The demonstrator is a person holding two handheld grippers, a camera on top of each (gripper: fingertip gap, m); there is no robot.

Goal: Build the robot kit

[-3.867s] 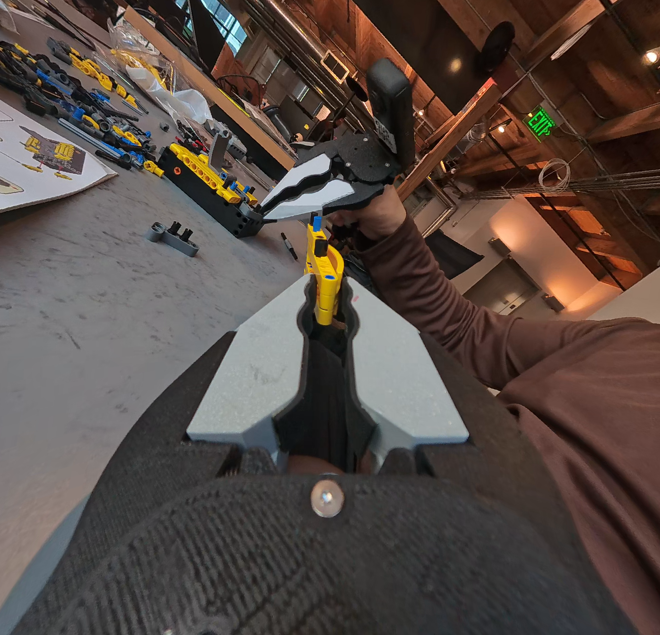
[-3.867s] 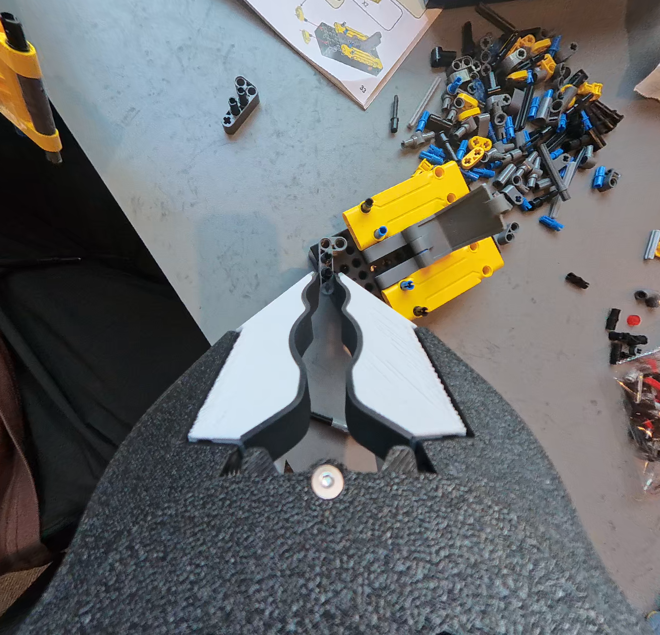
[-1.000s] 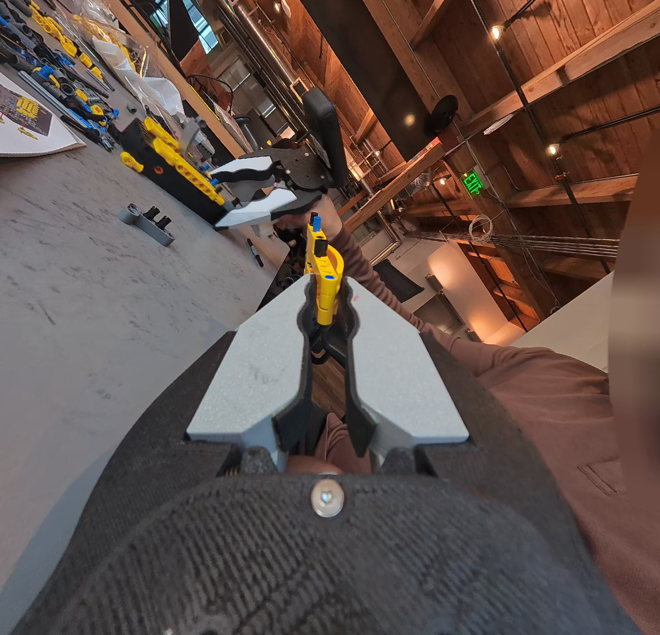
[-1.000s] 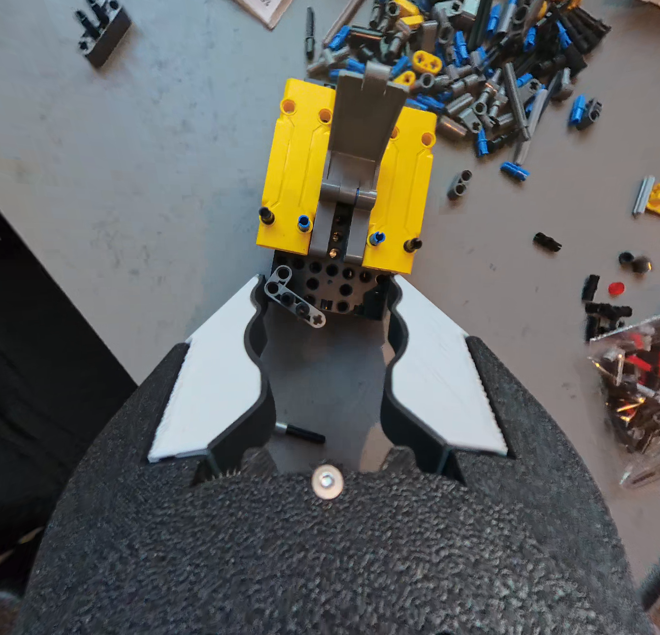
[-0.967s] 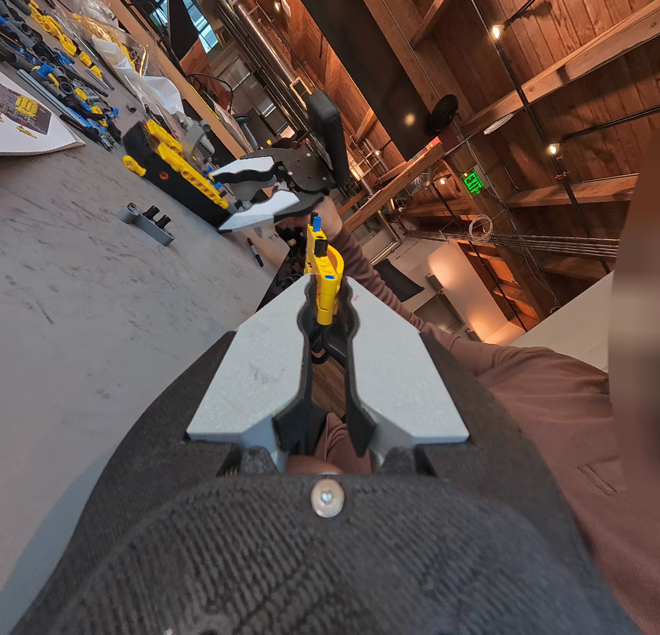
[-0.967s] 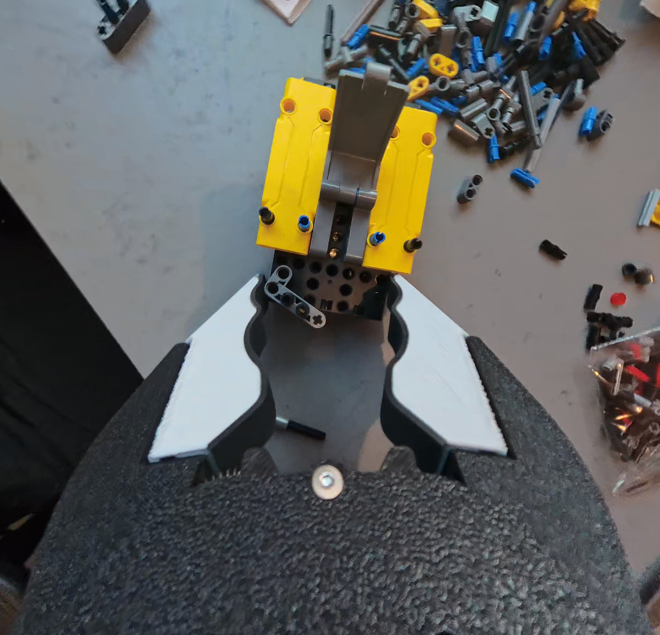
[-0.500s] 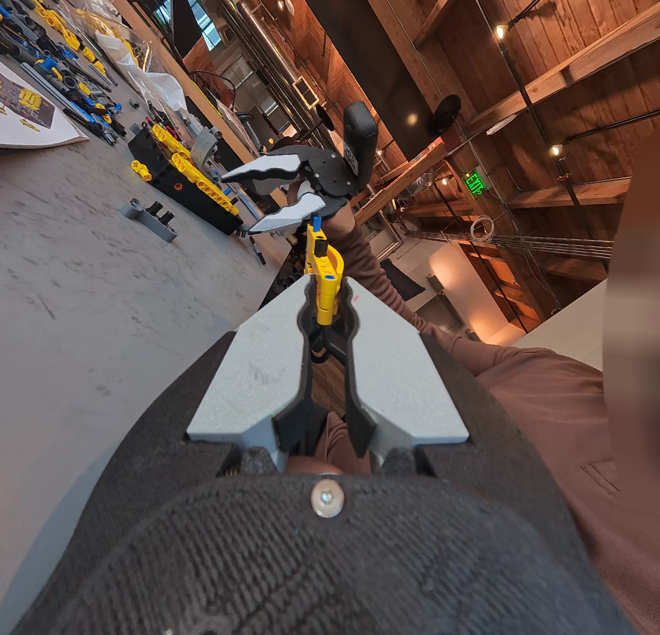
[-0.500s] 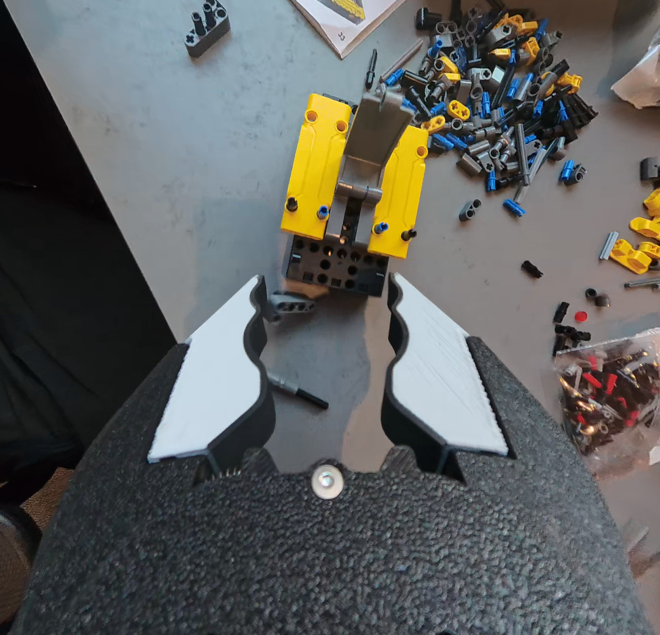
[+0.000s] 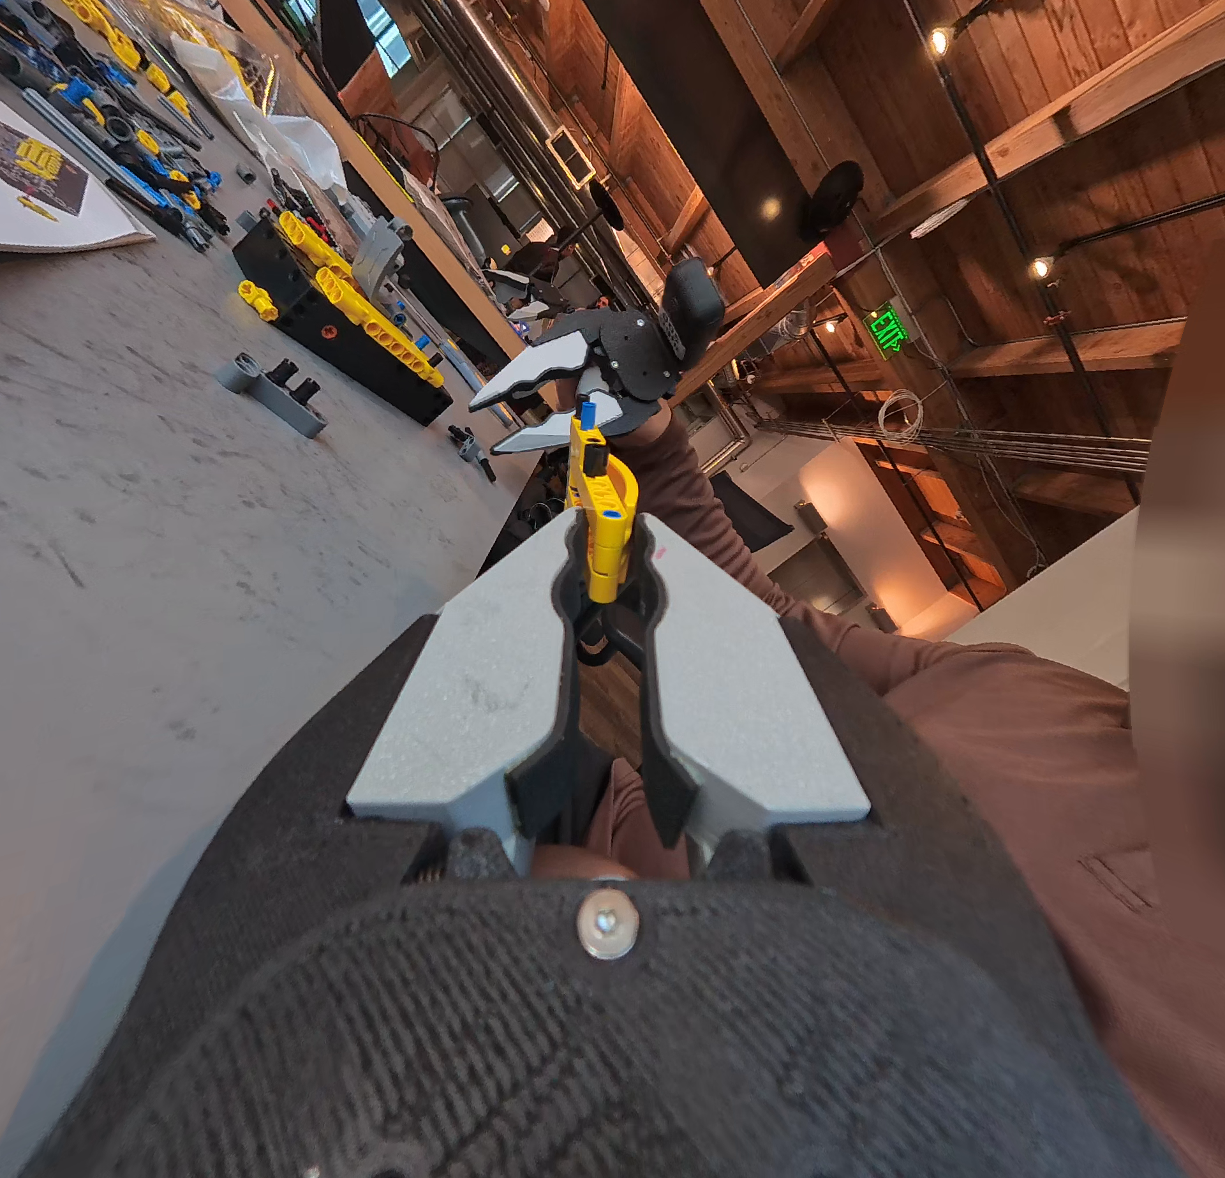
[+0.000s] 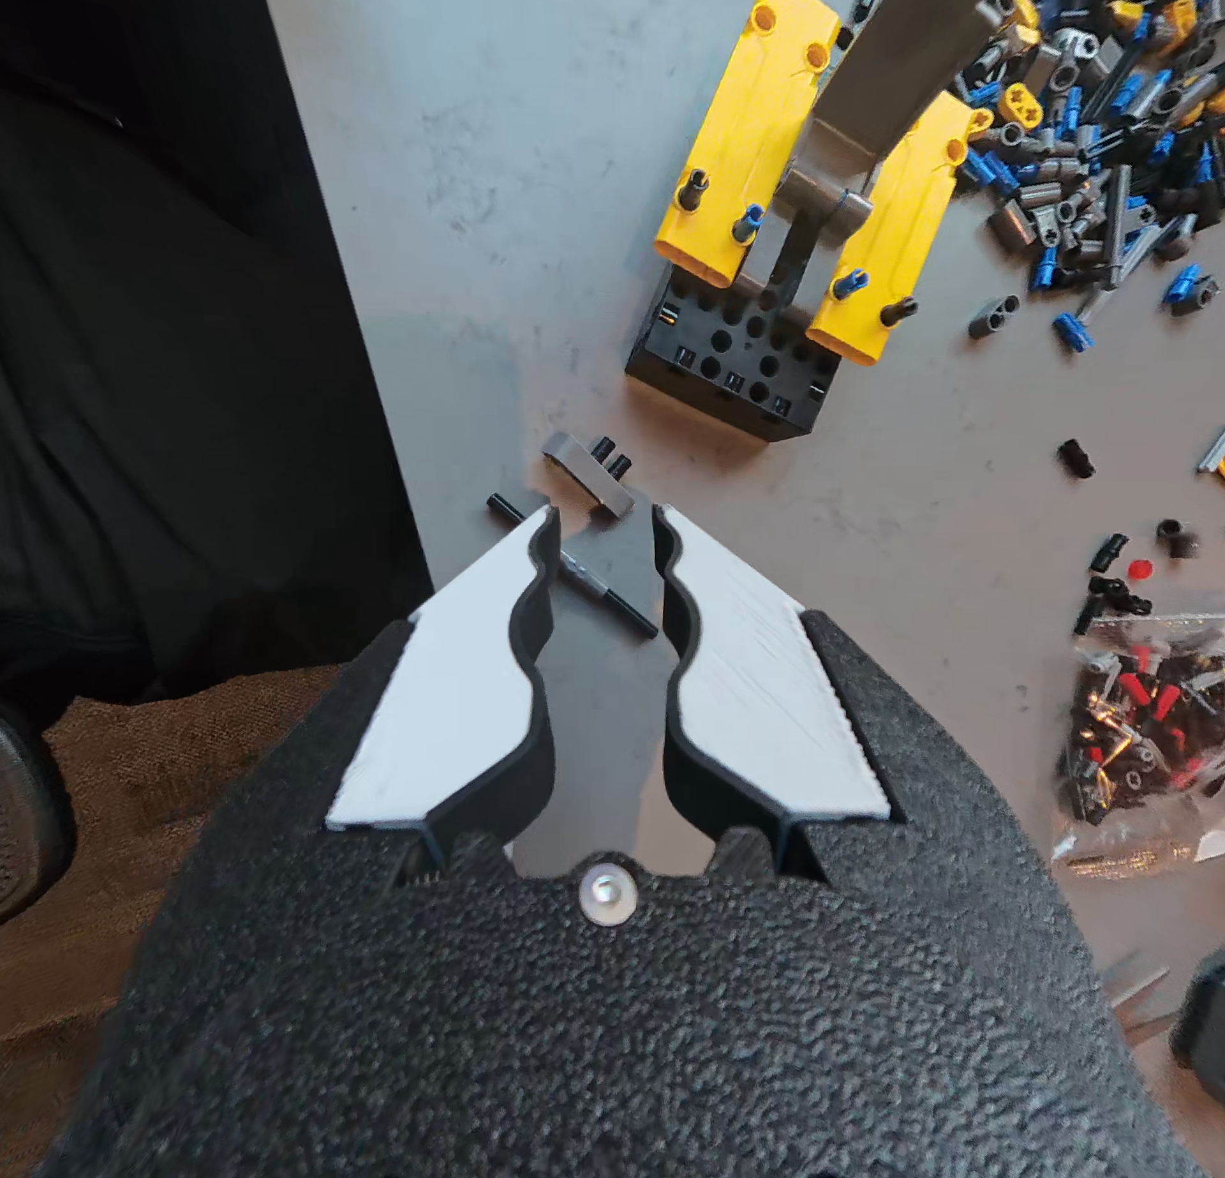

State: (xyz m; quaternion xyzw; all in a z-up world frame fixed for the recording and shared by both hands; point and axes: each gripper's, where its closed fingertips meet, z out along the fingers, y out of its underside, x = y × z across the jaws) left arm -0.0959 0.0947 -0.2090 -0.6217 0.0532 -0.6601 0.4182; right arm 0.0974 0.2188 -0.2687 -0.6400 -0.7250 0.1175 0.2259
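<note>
My left gripper [image 9: 603, 536] is shut on a yellow brick piece [image 9: 600, 503] with blue and black pins, held in the air beside the table edge. My right gripper [image 10: 602, 516] is open and empty, low over the grey table [image 10: 464, 218] near its edge. A small grey beam with two black pins [image 10: 586, 476] lies just beyond its fingertips. A thin black axle [image 10: 596, 582] lies on the table between the fingers. A yellow, grey and black block assembly [image 10: 795, 218] stands farther ahead. The right gripper also shows in the left wrist view [image 9: 530, 410], open.
A heap of loose blue, grey, yellow and black parts [image 10: 1094, 118] lies at the top right. A clear bag of parts [image 10: 1153, 715] lies on the right. Another grey beam with pins [image 9: 272, 384] and a booklet [image 9: 40, 211] lie on the table. Across from one pair of fingers to the other is roughly 25 cm.
My right gripper let go of the small grey beam at the black block, backed away toward the table edge and narrowed its jaws. The beam dropped onto the table. The left gripper kept its yellow piece.
</note>
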